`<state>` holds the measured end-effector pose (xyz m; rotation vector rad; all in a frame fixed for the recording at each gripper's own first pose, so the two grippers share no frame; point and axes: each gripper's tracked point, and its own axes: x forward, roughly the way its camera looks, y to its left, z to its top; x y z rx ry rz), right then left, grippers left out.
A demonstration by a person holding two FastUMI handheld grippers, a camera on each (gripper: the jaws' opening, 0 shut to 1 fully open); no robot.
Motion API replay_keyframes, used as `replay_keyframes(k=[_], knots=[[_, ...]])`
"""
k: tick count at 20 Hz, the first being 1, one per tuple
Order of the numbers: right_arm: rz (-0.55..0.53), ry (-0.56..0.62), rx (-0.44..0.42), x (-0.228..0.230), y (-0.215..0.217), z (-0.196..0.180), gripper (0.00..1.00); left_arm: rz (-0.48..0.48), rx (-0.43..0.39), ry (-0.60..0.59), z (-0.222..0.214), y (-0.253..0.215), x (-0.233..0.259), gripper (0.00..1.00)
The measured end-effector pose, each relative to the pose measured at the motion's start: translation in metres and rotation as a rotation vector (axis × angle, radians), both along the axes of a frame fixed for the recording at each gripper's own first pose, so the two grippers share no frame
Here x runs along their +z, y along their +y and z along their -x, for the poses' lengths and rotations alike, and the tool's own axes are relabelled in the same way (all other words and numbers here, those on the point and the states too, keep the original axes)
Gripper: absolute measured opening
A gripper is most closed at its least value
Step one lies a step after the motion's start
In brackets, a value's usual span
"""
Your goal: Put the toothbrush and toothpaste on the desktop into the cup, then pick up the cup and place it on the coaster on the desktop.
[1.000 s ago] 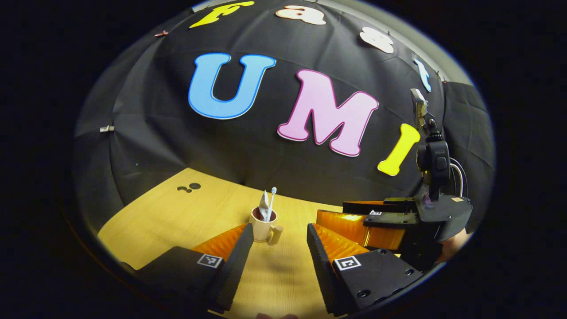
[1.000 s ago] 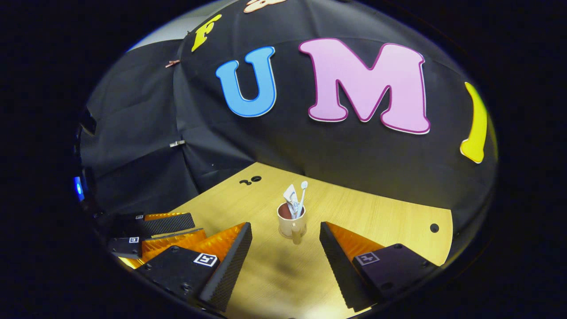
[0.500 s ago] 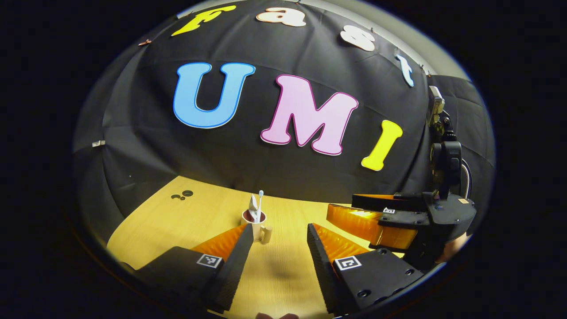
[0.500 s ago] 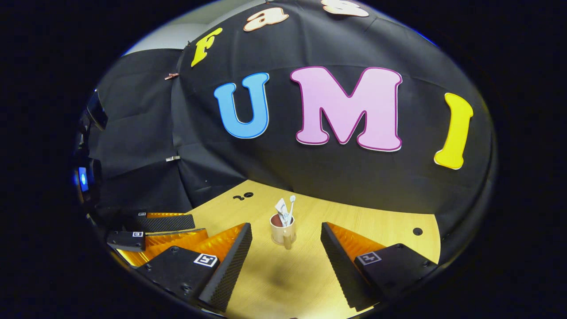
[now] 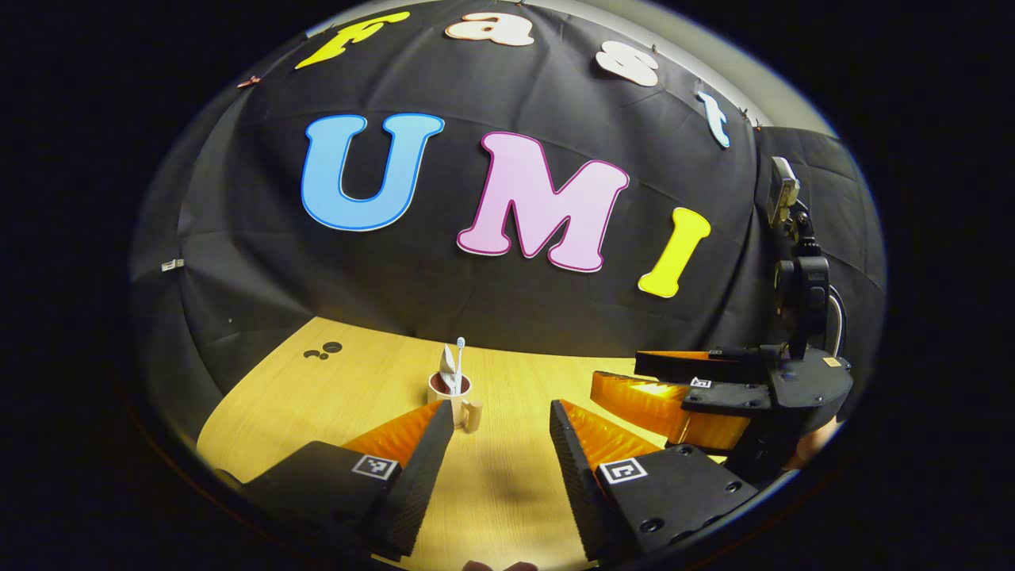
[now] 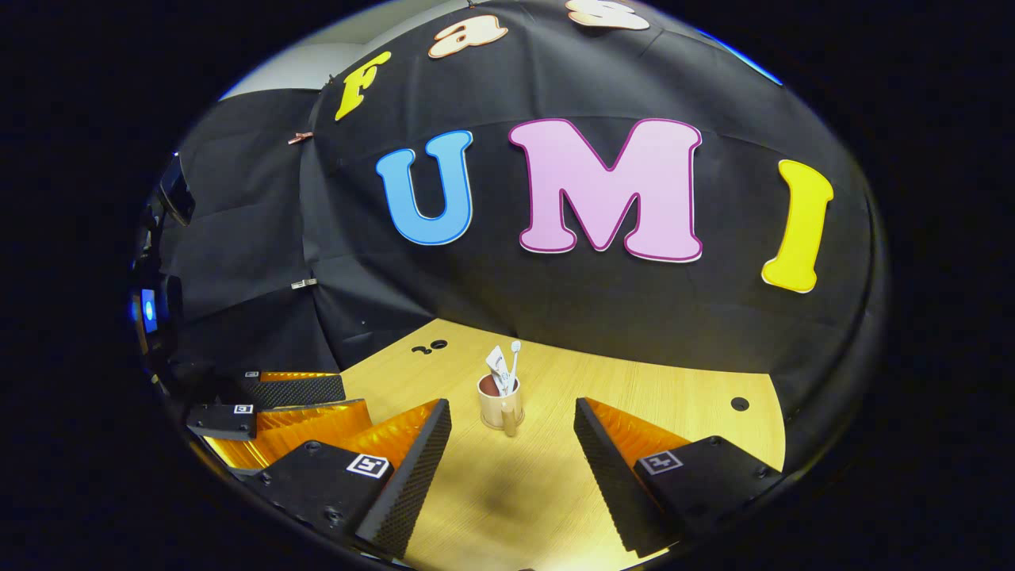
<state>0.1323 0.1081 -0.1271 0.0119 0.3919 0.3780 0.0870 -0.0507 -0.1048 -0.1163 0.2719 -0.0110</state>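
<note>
We see the cup (image 6: pixel 499 406) upright on the wooden desktop (image 6: pixel 650 392), beige outside, dark red inside, handle turned toward the cameras. The toothbrush (image 6: pixel 513 362) and the toothpaste (image 6: pixel 496 364) both stand in it, leaning together and poking above the rim; in the left gripper view the same cup (image 5: pixel 454 396) holds the toothbrush (image 5: pixel 459 358) and toothpaste (image 5: pixel 448 362) too. We can't make out a coaster under the cup, its base is too small to tell. Right gripper (image 6: pixel 512 464): jaws spread wide, nothing between the fingers, nothing touched, cup sits beyond the fingertips and well apart from them, roughly centred in the gap. Left gripper (image 5: pixel 496 468): jaws also spread wide, empty, touching nothing; the cup shows just past the tip of the finger at lower left in its view, partly behind it in the picture but farther off. We also see the right gripper (image 5: pixel 634 382) from the side in the left gripper view, orange and black fingers apart, and the left gripper (image 6: pixel 345 398) at the lower left of the right gripper view, fingers apart as well. Small dark holes (image 6: pixel 428 346) mark the desktop near the wall, one more (image 6: pixel 739 404) toward the right edge.
</note>
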Motion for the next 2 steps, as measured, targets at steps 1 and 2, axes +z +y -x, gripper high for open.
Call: replay_keyframes(k=[1, 2], knots=[[-0.002, 0.002, -0.001, 0.0005, -0.0005, -0.0001, 0.96, 0.001, 0.001, -0.001, -0.0005, 0.0002, 0.0004, 0.77], [-0.002, 0.002, 0.0, 0.0002, -0.0017, 0.0012, 0.97, 0.0, 0.001, 0.0, -0.0008, -0.0012, 0.0001, 0.77]])
